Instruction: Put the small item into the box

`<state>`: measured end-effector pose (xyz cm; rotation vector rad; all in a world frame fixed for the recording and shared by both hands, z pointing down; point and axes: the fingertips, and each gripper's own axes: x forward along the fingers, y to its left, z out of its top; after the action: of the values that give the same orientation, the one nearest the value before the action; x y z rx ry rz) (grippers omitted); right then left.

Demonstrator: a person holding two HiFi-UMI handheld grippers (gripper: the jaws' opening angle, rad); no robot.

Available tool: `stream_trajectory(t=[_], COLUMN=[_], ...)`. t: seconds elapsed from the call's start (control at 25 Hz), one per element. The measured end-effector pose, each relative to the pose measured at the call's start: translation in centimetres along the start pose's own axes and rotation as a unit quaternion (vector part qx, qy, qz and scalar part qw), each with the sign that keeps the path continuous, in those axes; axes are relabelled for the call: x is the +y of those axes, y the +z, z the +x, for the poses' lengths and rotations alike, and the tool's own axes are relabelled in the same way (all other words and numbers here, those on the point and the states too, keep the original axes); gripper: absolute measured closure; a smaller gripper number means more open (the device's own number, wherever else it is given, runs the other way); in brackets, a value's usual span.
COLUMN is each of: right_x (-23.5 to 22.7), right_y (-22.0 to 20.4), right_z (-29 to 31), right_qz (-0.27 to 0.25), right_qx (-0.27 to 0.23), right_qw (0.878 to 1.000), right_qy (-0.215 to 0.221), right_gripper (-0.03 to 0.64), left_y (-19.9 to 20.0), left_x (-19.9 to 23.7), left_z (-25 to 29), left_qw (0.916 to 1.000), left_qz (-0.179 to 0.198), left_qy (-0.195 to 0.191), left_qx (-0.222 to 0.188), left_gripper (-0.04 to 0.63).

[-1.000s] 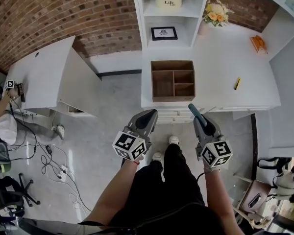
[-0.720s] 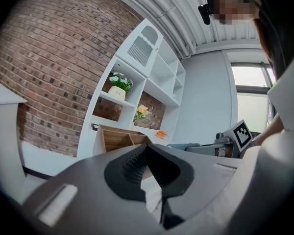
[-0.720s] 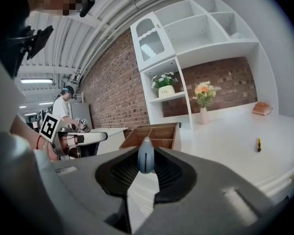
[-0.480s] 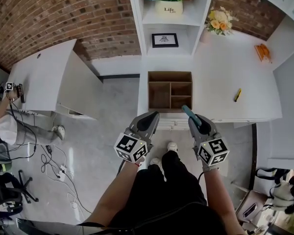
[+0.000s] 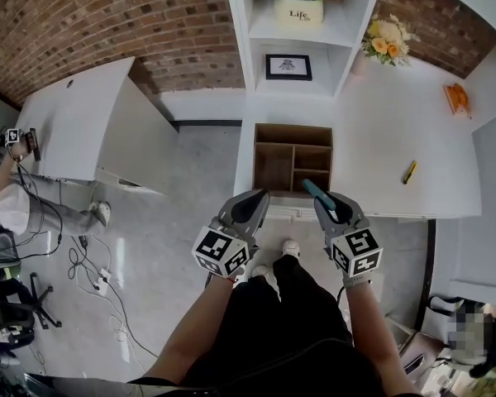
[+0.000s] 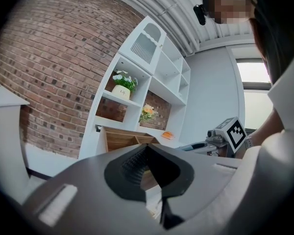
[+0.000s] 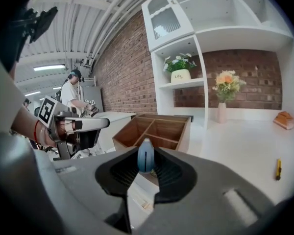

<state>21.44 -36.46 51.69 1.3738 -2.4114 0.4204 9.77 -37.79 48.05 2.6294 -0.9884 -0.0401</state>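
The wooden box (image 5: 274, 164), split into compartments, stands open-topped on the white counter (image 5: 380, 131) and also shows in the right gripper view (image 7: 157, 130). My right gripper (image 5: 329, 205) is shut on a small blue item (image 5: 316, 193), whose rounded tip (image 7: 145, 155) sticks out between the jaws. In the head view that tip overlaps the box's near right edge. My left gripper (image 5: 258, 197) hovers just left of it, short of the box's front, its jaws together with nothing between them (image 6: 147, 150).
A yellow pen (image 5: 409, 171) lies on the counter right of the box, an orange object (image 5: 455, 98) farther back. A white shelf unit with a flower pot (image 5: 298, 11) and a framed picture (image 5: 288, 66) rises behind. A white desk (image 5: 83, 122) and floor cables (image 5: 91, 275) are left.
Both grippers have come nearer to the box. The right one, still gripping the blue item, has tipped downward, and the item's tip now reaches the box's front edge.
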Motion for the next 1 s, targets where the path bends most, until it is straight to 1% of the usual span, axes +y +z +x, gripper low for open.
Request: stream_trajectory(t=[0.28, 0.56, 0.68, 1.0], right_x=[-0.2, -0.5, -0.4, 0.0], right_y=[-0.4, -0.5, -0.9, -1.0], right_z=[2.1, 3.2, 3.5, 4.0], right_qz=[-0.030, -0.020, -0.039, -0.086], right_qx=[0.067, 0.119, 0.138, 0.168], right_qw=[0.997, 0.992, 0.989, 0.981], right_qy=[0.019, 0.036, 0.036, 0.053], right_gripper=[0.541, 0.540, 0.539, 0.537], left_y=[0.2, 0.8, 0.7, 0.4], left_x=[0.8, 0.9, 1.1, 1.3], left_z=[0.8, 1.5, 1.6, 1.6], left_qw=[1.0000, 1.0000, 1.0000, 0.9999], left_qz=[-0.003, -0.002, -0.004, -0.011], left_qy=[0.005, 0.002, 0.006, 0.011], left_qx=[-0.002, -0.008, -0.006, -0.003], left_gripper=[0.592, 0.592, 0.592, 0.592])
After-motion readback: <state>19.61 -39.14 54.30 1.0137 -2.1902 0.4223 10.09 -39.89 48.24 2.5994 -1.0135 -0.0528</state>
